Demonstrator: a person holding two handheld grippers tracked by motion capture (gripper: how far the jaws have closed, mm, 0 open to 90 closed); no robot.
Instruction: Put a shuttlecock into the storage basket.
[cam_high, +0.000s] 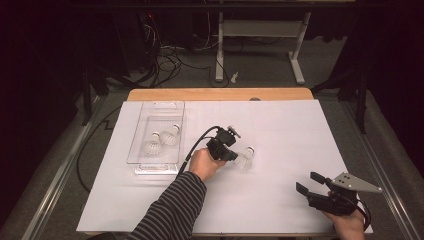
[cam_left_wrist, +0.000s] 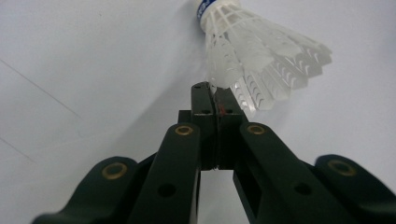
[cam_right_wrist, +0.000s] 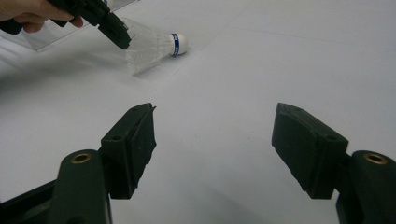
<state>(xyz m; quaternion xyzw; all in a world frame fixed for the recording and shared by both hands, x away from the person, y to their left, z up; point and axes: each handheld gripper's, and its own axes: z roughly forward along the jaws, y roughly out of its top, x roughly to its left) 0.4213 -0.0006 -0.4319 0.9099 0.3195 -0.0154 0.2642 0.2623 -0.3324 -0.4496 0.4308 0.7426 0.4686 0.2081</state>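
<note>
A white feather shuttlecock (cam_high: 246, 159) (cam_left_wrist: 252, 51) (cam_right_wrist: 154, 46) with a blue band at its cork lies on its side on the white table sheet, near the middle. My left gripper (cam_high: 234, 156) (cam_left_wrist: 214, 95) is shut on the rim of its feather skirt, a thin sliver of feather pinched between the jaw tips. The right gripper view shows that same left gripper (cam_right_wrist: 119, 35) biting the skirt from the left. My right gripper (cam_high: 307, 182) (cam_right_wrist: 212, 130) rests open near the table's front right corner, nothing between its jaws.
A clear plastic tray (cam_high: 131, 145) sits at the left of the sheet with two more shuttlecocks (cam_high: 151, 145) (cam_high: 171, 136) inside. The table's wooden far edge (cam_high: 220, 94) lies beyond, with cables and a desk frame (cam_high: 297, 60) on the floor behind.
</note>
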